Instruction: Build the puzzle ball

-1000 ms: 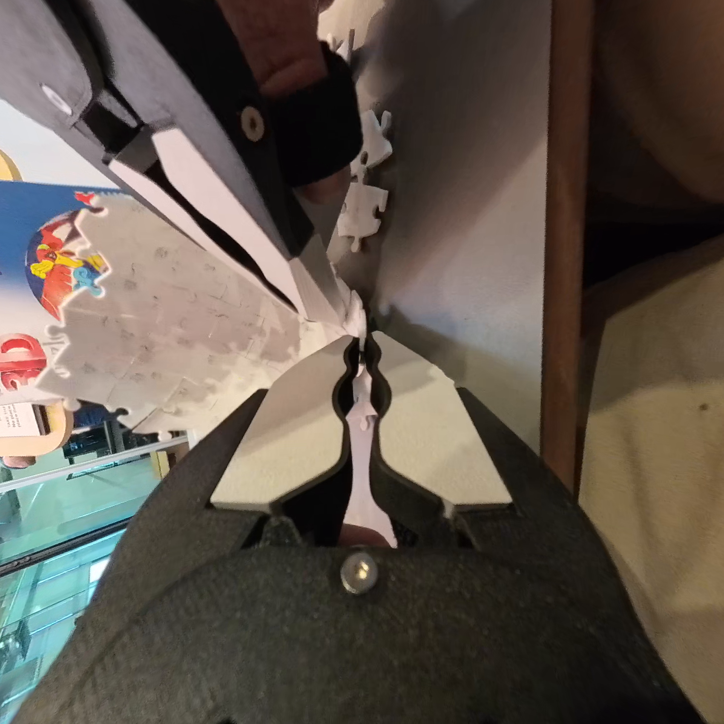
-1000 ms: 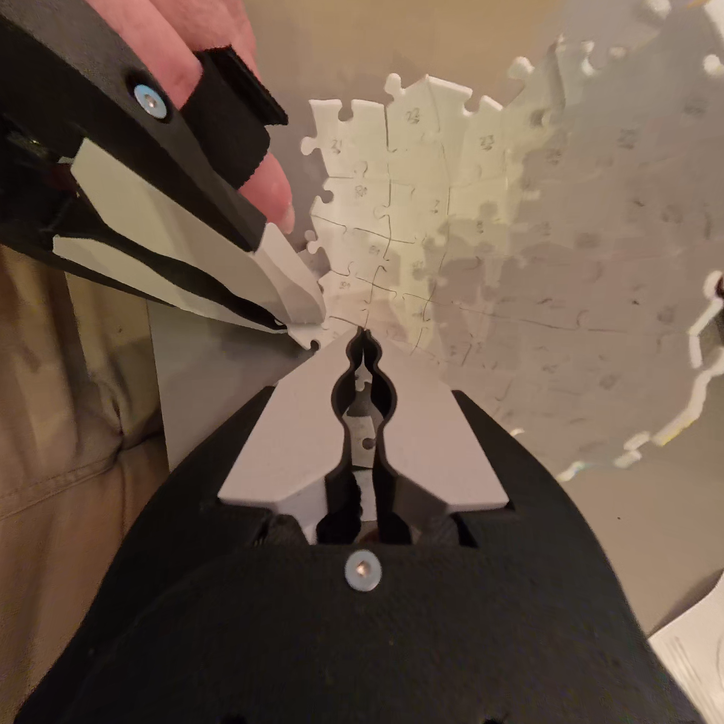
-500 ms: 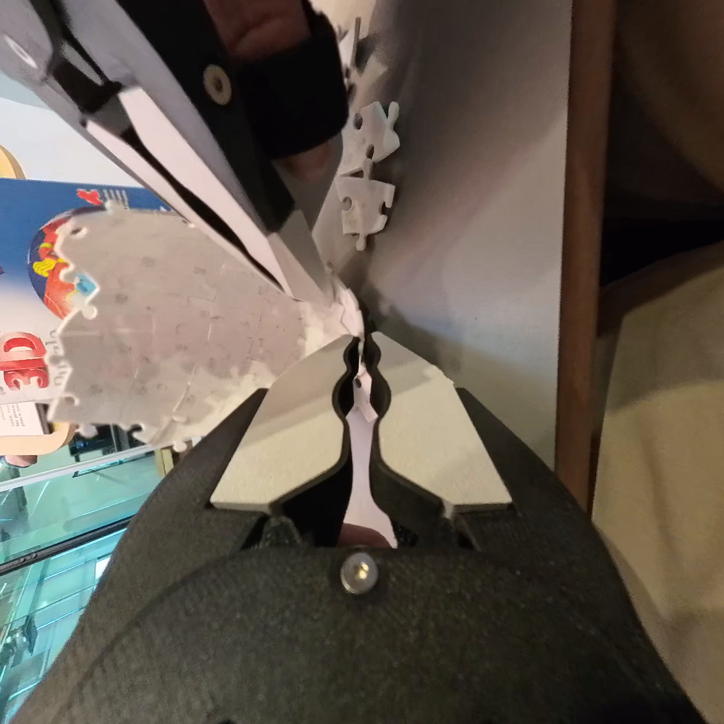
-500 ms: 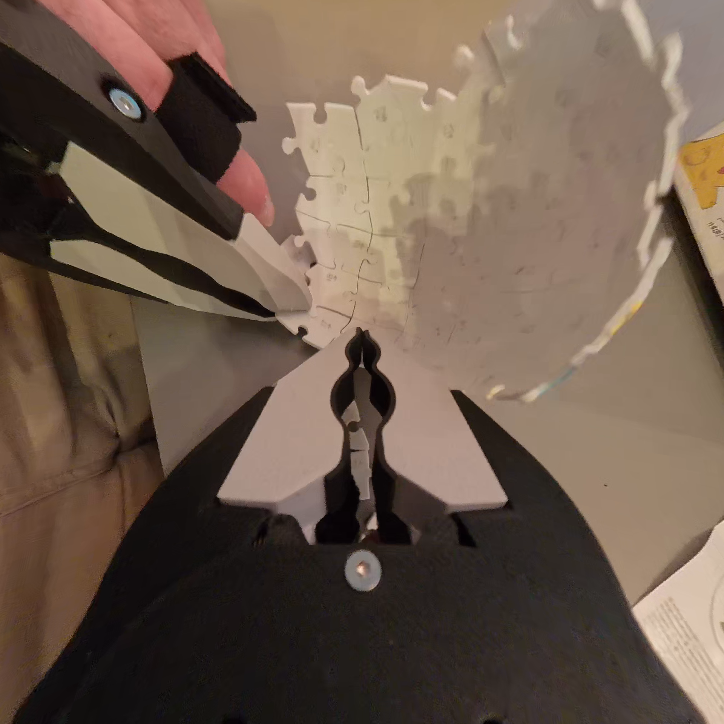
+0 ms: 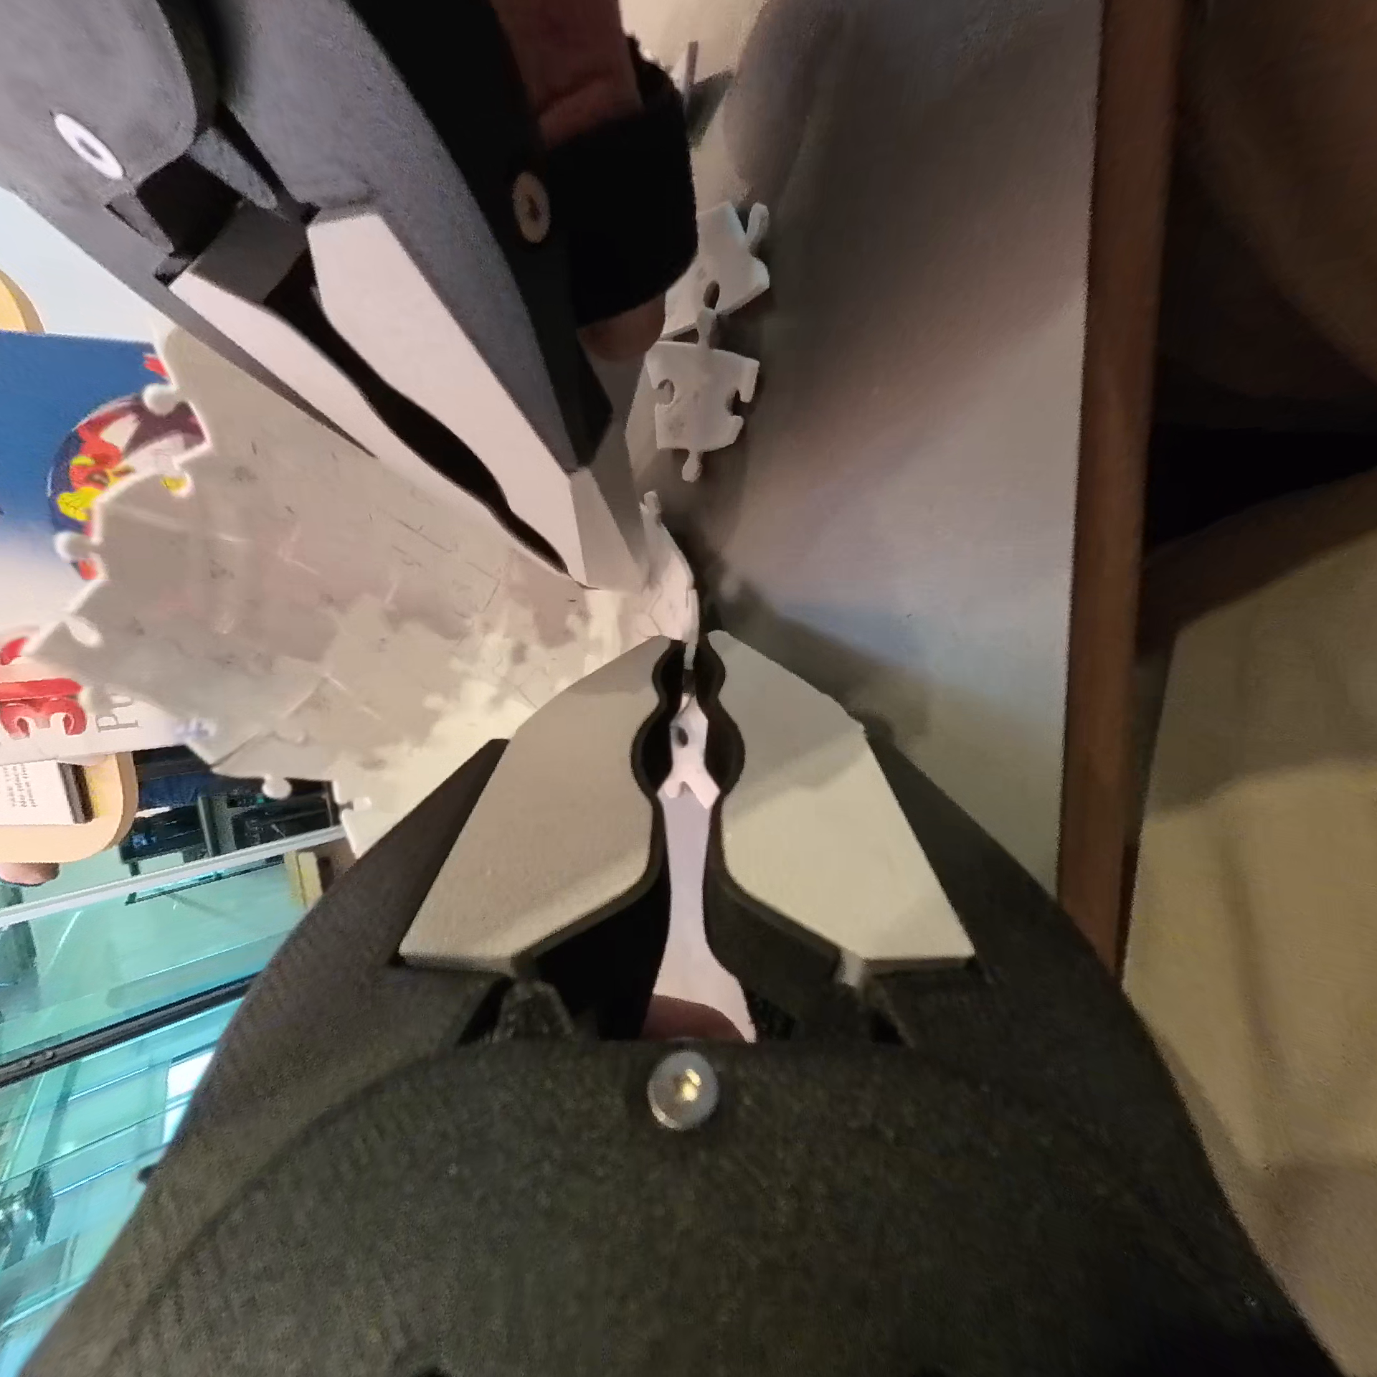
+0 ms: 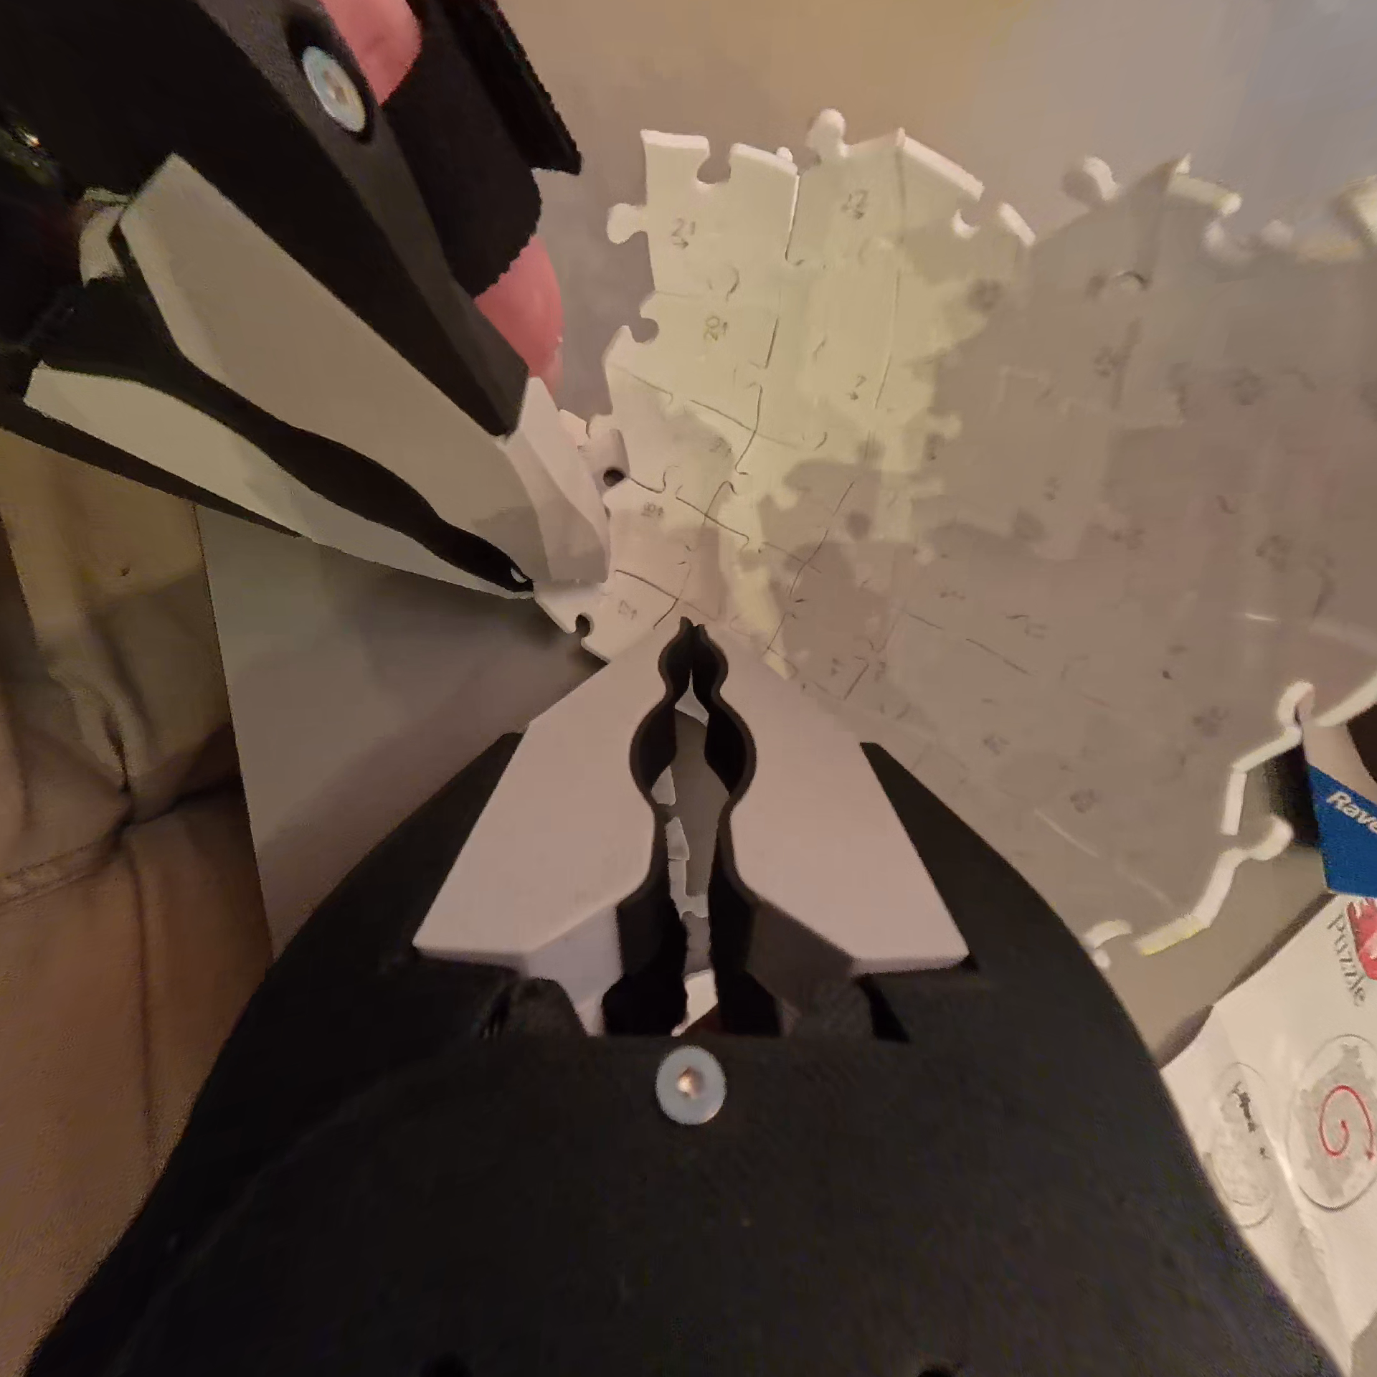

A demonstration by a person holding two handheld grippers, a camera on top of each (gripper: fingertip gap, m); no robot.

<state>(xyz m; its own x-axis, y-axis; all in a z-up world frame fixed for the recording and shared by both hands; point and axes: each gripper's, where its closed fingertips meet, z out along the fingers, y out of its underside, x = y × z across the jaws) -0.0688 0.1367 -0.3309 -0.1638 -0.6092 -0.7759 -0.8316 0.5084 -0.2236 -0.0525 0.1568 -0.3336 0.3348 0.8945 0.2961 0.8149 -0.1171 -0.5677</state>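
The part-built puzzle ball (image 6: 1006,521) is a curved white shell of joined pieces, with its pale numbered inside facing the right wrist view; it also shows in the left wrist view (image 5: 298,581). My right gripper (image 6: 693,630) is shut on the shell's lower rim. My left gripper (image 5: 693,644) is shut on the rim just beside it, with a white tabbed edge showing between its jaws. Each gripper shows in the other's view, the left gripper (image 6: 559,585) and the right gripper (image 5: 596,574), with tips almost touching. The shell is held above the table.
Two loose white pieces (image 5: 700,406) lie on the grey table (image 5: 931,447), near its wooden edge (image 5: 1118,447). A blue puzzle box (image 6: 1349,820) and a white printed sheet (image 6: 1304,1118) lie at the right. A person's beige clothing (image 6: 89,820) is close at the left. Both grippers' tips are close together, under 4 cm apart.
The shell tipped more edge-on half a second ago and has swung back, spreading wide to the right. Both grippers stayed shut on its rim.
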